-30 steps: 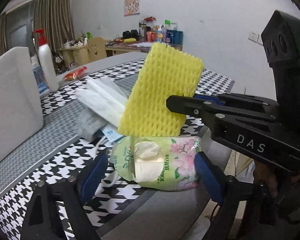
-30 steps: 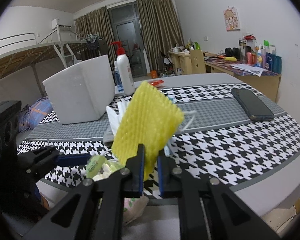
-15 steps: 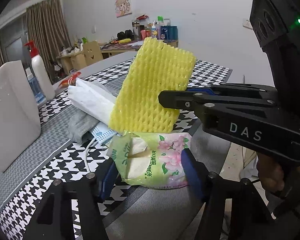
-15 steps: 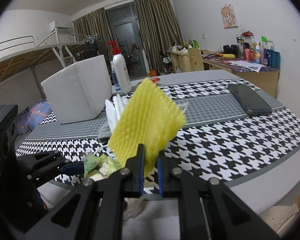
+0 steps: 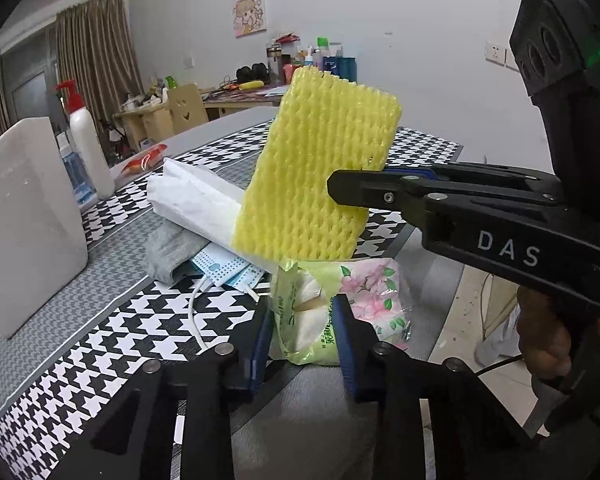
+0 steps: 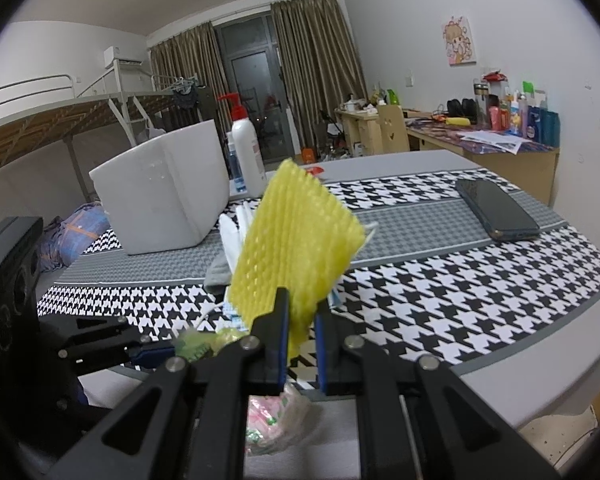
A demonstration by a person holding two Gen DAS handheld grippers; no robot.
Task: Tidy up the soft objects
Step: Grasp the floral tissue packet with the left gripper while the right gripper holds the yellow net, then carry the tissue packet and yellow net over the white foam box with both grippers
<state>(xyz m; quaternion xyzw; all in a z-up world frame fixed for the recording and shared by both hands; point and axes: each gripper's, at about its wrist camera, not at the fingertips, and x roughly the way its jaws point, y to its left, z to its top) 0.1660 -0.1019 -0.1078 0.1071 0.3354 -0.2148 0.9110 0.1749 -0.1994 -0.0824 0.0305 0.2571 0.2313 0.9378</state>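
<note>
Your right gripper [image 6: 300,336] is clamping the lower edge of the yellow foam-net sleeve [image 5: 316,176], jaws narrow and pressed on it from both sides, so the sleeve is standing nearly upright above the near edge of the houndstooth-patterned surface [image 6: 440,280]. In the left wrist view that gripper is reaching in from 3 o'clock, with your hand [image 5: 548,336] wrapped around its handle.

Your left gripper [image 5: 300,332] is closing its jaws around the soft green tissue pack with pink flowers [image 5: 340,308], which is lying at the near edge of the surface directly under the sleeve. The blue pads are sitting against the pack's green end and the wrapper is bulging between them, so you are gripping it. In the right wrist view the pack is only partly showing, at 7 o'clock from the sleeve.

Behind the sleeve, toward 10 o'clock, a folded white paper bundle [image 5: 196,200] is resting on a grey cloth [image 5: 172,248] and a light blue face mask [image 5: 220,268]. A white foam box [image 6: 164,196] is standing further at 10 o'clock, with a white pump bottle with a red top [image 6: 246,148] just behind it. A dark phone [image 6: 496,210] is lying flat at 2 o'clock in the right wrist view.
</note>
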